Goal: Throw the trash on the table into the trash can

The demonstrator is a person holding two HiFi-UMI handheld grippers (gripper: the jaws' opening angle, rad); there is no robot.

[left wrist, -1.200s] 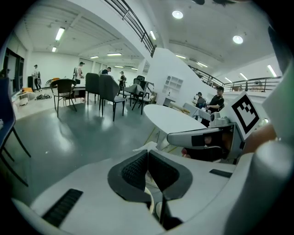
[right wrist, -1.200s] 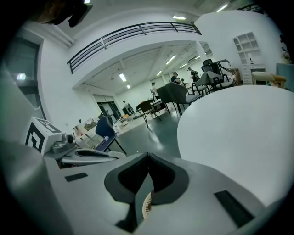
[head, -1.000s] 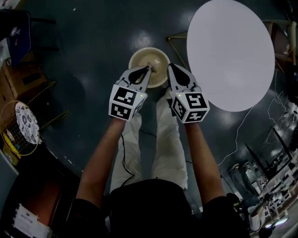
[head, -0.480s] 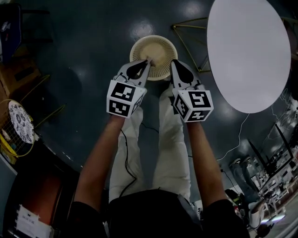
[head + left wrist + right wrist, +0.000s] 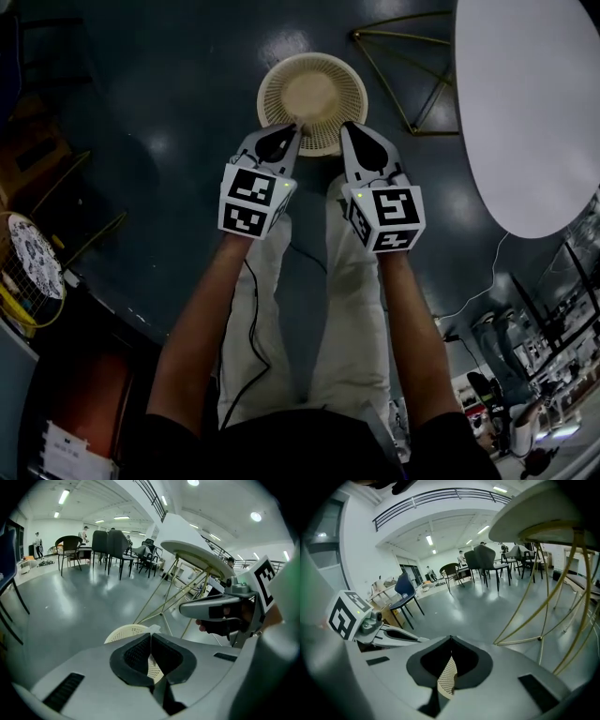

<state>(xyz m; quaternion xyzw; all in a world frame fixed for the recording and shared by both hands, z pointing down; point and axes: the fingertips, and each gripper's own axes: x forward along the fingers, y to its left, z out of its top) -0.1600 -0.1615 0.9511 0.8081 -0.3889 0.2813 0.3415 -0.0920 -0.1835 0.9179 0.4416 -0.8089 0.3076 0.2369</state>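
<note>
- Person is standing, both forearms out front, pale-trousered legs (image 5: 352, 309) showing below them on the dark glossy floor (image 5: 169, 112).
- Grey two-jaw left gripper (image 5: 292, 129) w/ marker cube: jaws are pressing together at the tips, pinching a small white crumpled scrap (image 5: 154, 628) that is poking out just past them. Scrap too small to ID, prob. paper or tissue.
- Grey two-jaw right gripper (image 5: 352, 131) w/ marker cube is riding just beside the left, approx. level w/ it. Its jaws are meeting at the tips w/ nothing visible between them; only basket mesh is showing through the gap behind.
- Cream round perforated plastic trash can (image 5: 312, 98) is sitting on the floor directly ahead of and below both tips. In head view the left tips are overlapping its near rim, the open mouth lying just beyond.
- Key relation: scrap is at the near rim, not mid-mouth. Left is the carrying side, so the drop is its job. Judging by this, a bit more fwd reach before letting go looks safer, since a light scrap could drift and land outside.
- White oval table (image 5: 534, 112) on thin gold wire legs is standing farther right, apart from the can; no trash showing on the visible top.
</note>
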